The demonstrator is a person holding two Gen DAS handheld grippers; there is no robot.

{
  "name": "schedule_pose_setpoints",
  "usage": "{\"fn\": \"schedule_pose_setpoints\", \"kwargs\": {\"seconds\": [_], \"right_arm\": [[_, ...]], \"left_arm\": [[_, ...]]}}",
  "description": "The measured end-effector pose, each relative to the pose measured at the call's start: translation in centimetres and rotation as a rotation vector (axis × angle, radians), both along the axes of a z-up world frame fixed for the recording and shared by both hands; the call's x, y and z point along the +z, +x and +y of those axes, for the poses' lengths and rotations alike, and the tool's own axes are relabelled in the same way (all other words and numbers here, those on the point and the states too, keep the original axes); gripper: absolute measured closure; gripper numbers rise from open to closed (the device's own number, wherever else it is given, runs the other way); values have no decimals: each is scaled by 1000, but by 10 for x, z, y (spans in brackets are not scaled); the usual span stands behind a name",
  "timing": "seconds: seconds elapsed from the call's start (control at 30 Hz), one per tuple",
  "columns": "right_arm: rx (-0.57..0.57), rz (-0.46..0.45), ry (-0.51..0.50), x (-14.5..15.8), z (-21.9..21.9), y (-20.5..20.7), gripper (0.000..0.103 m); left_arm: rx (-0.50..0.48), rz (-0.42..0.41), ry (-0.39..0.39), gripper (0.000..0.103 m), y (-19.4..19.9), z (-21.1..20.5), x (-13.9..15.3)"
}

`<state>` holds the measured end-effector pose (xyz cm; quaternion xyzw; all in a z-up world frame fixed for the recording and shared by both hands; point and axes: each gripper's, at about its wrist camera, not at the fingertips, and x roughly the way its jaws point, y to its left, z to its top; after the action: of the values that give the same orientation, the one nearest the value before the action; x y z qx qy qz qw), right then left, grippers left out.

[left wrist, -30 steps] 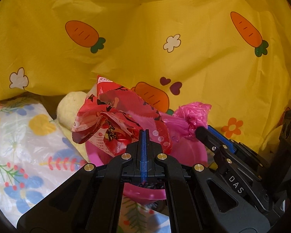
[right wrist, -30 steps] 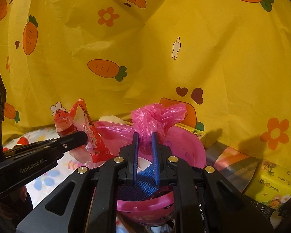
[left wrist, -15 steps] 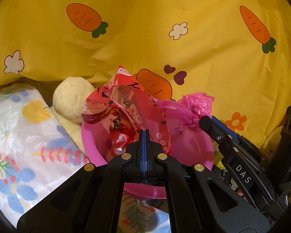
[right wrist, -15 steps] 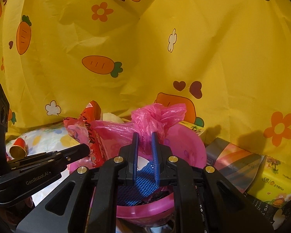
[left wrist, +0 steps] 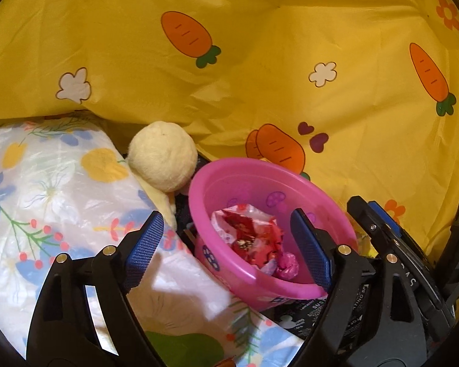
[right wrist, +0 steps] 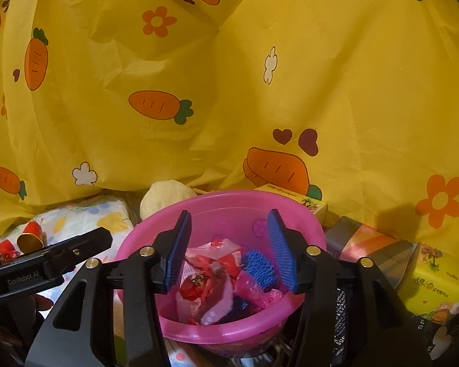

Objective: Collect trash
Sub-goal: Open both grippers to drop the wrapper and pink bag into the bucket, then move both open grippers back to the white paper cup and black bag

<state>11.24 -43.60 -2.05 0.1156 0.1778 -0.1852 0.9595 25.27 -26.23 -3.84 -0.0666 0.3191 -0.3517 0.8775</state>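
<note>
**Inspector:** Status of both grippers at this moment was release. Half a second earlier the left gripper had been clamped on the red wrapper above the bowl, and the right gripper had pinched the pink bag over the same bowl. At inspection both sets of jaws were opening and neither pressed on anything.

**Clerk:** Where did the trash end up?

**Inspector:** Wrapper and bag both lay inside the bowl. A blue brush-like item lay in there beside them; I could not tell exactly what it was.

**Clerk:** How wide were the jaws?

**Inspector:** Left jaws stood wide, well clear of the wrapper. Right jaws stood partly apart over the bowl, with the trash lying loose below them.

**Clerk:** Anything nearby?

**Inspector:** A cream plush ball sat just behind the bowl's rim, a floral plastic sheet lay to its left, and a yellow carrot-print cloth hung behind.

**Clerk:** Meaning for the task?

**Inspector:** In my judgement, these two pieces counted as collected. Small red items remained on the sheet; whether they were trash I could not say.
</note>
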Motion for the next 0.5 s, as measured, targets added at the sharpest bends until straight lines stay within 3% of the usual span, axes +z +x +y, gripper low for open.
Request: {"fn": "schedule_pose_setpoints", "kwargs": {"seconds": [0.17,0.5], "right_arm": [[-4,-22,-38,8,21,-16,17],[131,-49,21,13,90,-40,16]], "left_arm": [[101,-45,23,14,-14,36,11],[341,-121,135,12,-65,126,27]]}}
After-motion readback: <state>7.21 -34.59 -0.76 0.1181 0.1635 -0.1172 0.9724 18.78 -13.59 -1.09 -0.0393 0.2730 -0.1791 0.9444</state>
